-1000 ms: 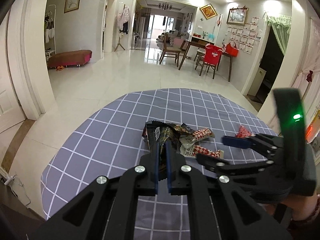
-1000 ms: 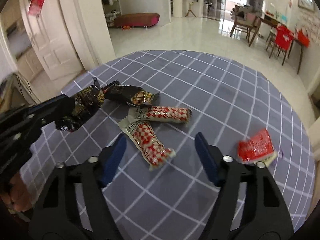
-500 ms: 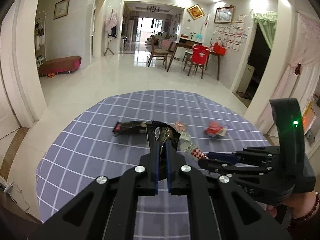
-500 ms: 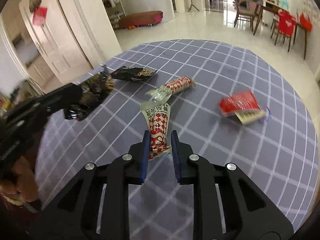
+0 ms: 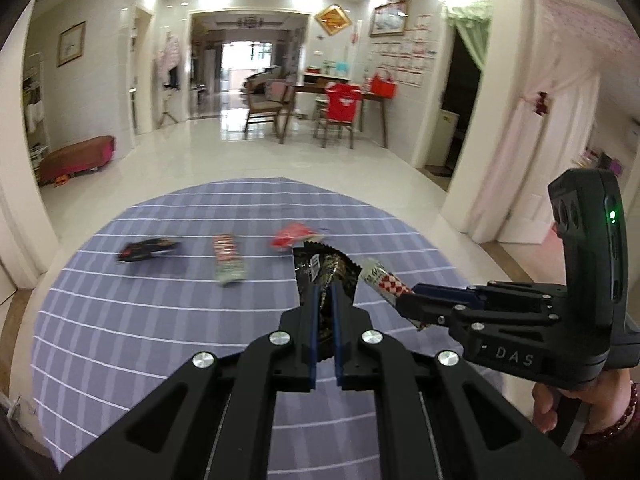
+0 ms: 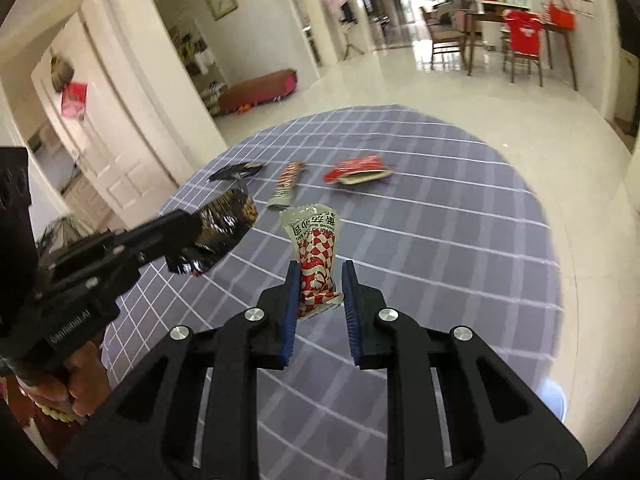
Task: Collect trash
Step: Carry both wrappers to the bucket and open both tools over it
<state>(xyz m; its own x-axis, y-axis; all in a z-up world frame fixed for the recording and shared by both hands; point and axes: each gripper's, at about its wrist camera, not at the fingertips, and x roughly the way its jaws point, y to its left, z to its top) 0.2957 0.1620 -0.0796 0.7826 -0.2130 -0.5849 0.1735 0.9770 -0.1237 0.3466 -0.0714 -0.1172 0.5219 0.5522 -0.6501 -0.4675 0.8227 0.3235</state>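
Left wrist view: the round table (image 5: 120,340) under its grey checked cloth fills the lower field, with three wrappers lying in a row near its far side: a black one (image 5: 146,249) at left, a red-checked one (image 5: 228,258) in the middle, a red packet (image 5: 292,235) at right. The left tool (image 5: 325,300) is clenched on a dark wrapper (image 5: 324,270), held clear of the table. Just to its right, the right tool (image 5: 404,304) grips a checked wrapper (image 5: 384,282) by its near end, the far end sticking up free; its pads do not look fully closed on the thin film.

These wrappers are judged light, thin and crinkly, limp once lifted and somewhat slick. A pinch across a crimped end seam or a bunched fold should hold best; a flat face may slide.

A second ago the right tool stood wide over the checked wrapper lying on the table; its jaws have just been closing, and the wrapper is now between them and lifted. Both tools have since risen and drawn back from the pile.
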